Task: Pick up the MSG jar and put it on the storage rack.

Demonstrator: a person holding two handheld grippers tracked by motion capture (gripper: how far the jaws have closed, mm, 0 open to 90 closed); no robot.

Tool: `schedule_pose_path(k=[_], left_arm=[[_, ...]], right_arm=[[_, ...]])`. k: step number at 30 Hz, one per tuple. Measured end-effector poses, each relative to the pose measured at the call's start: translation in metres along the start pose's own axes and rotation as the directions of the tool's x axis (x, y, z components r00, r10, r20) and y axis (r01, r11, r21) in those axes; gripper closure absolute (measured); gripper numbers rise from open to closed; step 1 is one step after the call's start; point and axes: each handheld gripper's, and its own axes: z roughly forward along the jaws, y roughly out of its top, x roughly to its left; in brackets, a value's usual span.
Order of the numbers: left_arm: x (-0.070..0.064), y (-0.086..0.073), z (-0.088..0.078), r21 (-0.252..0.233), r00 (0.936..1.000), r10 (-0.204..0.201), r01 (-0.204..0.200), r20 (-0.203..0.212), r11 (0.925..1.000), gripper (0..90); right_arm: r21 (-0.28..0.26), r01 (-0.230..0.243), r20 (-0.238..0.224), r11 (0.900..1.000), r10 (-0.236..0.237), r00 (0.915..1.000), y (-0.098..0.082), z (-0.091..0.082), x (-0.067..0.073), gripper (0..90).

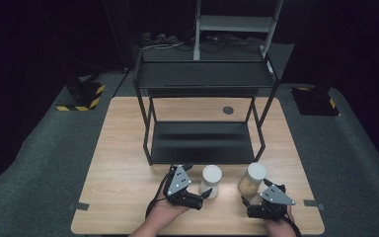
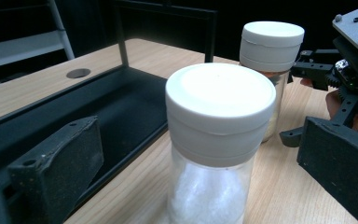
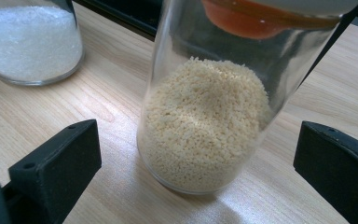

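From above, my left gripper (image 1: pixel 197 190) and right gripper (image 1: pixel 256 200) sit before two jars on the table (image 1: pixel 123 163). My left jaws stand spread around the white-grain jar (image 2: pixel 216 154); my right, spread around the beige-grain jar (image 3: pixel 205 121)

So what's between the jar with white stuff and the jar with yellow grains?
Nothing but bare wooden table. In the high view, a strip of tabletop separates the white-crystal jar from the yellow-grain jar; the right gripper view shows the same bare gap.

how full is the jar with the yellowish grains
Roughly half full. In the right gripper view the grains pile partway up the clear jar, with bare glass above them.
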Motion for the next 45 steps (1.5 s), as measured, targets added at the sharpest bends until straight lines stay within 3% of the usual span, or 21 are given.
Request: schedule_pose_path(k=[13, 17, 23, 35, 45], left_arm=[[-0.001, -0.004, 0.018, 0.005, 0.9999, -0.009, 0.009, 0.013, 0.9999, 0.6], [0.001, -0.008, 0.024, 0.002, 0.9992, -0.034, 0.034, 0.021, 0.9994, 2.6], [0.008, -0.014, 0.032, 0.000, 0.9958, -0.069, 0.070, 0.060, 0.9976, 8.1], [0.010, -0.020, 0.035, -0.018, 0.9950, -0.061, 0.062, 0.080, 0.9979, 22.7], [0.007, -0.024, 0.034, -0.022, 0.9963, -0.050, 0.052, 0.071, 0.9984, 32.8]], right_arm=[[-0.002, -0.005, -0.003, 1.000, 0.005, 1.0000, 0.000, 0.000, -0.001, 0.0], [-0.005, -0.009, -0.005, 1.000, 0.009, 0.9999, -0.001, 0.000, -0.002, 0.0], [-0.006, -0.012, -0.008, 1.000, 0.012, 0.9999, -0.001, 0.000, -0.002, 0.0], [-0.004, -0.008, -0.004, 1.000, 0.008, 1.0000, -0.001, 0.000, -0.002, 0.0], [-0.004, -0.011, -0.004, 1.000, 0.011, 0.9999, -0.001, 0.000, -0.002, 0.0]])
